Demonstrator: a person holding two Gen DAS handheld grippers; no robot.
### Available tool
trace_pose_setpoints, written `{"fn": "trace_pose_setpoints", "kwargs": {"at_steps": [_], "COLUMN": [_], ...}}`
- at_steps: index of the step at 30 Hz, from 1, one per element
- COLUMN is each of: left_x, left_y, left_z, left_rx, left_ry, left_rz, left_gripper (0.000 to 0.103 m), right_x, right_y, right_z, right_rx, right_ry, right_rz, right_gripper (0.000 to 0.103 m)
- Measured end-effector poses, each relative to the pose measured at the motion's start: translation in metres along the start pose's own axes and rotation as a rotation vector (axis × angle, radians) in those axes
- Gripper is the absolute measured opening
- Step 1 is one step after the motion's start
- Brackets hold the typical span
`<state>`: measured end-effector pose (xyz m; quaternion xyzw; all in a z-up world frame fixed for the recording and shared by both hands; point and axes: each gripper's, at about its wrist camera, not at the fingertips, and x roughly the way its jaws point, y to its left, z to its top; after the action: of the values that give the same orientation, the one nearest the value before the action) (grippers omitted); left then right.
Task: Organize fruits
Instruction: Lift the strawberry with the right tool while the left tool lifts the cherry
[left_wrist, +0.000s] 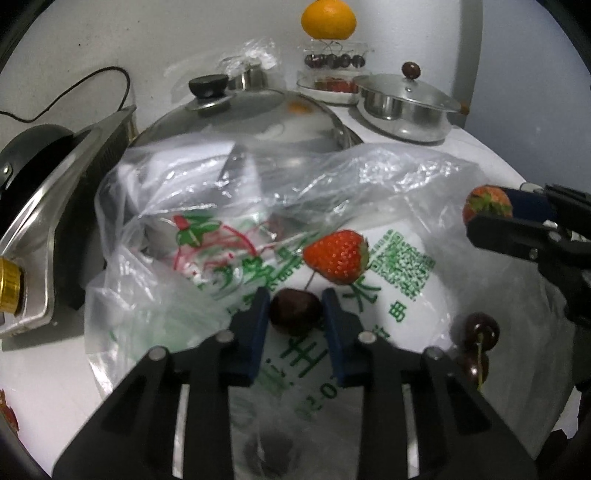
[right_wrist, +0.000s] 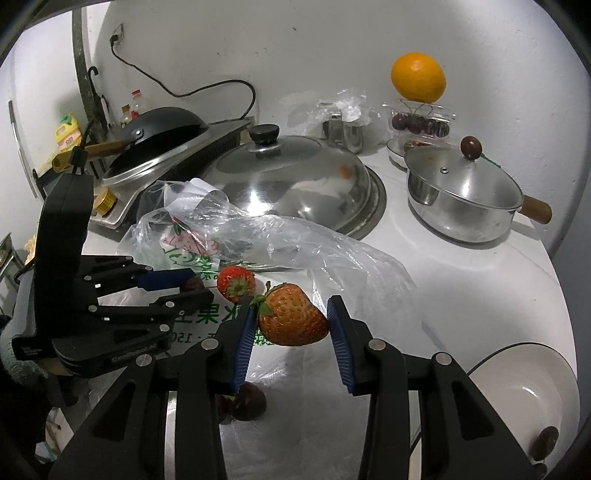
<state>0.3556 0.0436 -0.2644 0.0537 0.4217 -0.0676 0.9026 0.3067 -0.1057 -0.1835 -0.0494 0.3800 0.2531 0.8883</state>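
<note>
My left gripper (left_wrist: 295, 297) is shut on a dark cherry (left_wrist: 295, 312) that rests on a clear plastic bag (left_wrist: 399, 258) with green print. Just beyond it on the bag lies a red strawberry (left_wrist: 336, 256). In the right wrist view my right gripper (right_wrist: 293, 306) is shut on a large strawberry (right_wrist: 291, 319), held above the bag. The left gripper (right_wrist: 194, 284) shows at that view's left with the cherry (right_wrist: 194, 283) between its pads. Loose cherries (right_wrist: 243, 400) lie under the right gripper. A white bowl (right_wrist: 524, 391) at the lower right holds a cherry (right_wrist: 543, 439).
Behind the bag sits a big domed steel lid (right_wrist: 288, 177), and to its right a lidded steel pot (right_wrist: 461, 199). At the back an orange (right_wrist: 419, 77) tops a clear box of cherries (right_wrist: 421, 123) over a plate. A stove with a black pan (right_wrist: 162, 133) stands at left.
</note>
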Motion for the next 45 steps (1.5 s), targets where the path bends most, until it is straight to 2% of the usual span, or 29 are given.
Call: {"fn": "trace_pose_setpoints", "kwargs": {"at_steps": [34,45], "left_x": [-0.077,-0.108], "left_y": [-0.013,-0.025], "left_z": [-0.018,-0.019], "left_rx": [-0.003,-0.012], "left_ry": [-0.084,-0.145], "left_rz": [0.002,-0.009], "left_gripper": [0.03,0.03], "right_x": [-0.045,-0.07], "right_y": [0.019,0.022], "right_z": [-0.006,-0.011], "right_rx": [-0.032,-0.038], "right_ry": [-0.048,-0.076], "right_rz": [-0.013,-0.017], "right_gripper": [0.041,0.041]}}
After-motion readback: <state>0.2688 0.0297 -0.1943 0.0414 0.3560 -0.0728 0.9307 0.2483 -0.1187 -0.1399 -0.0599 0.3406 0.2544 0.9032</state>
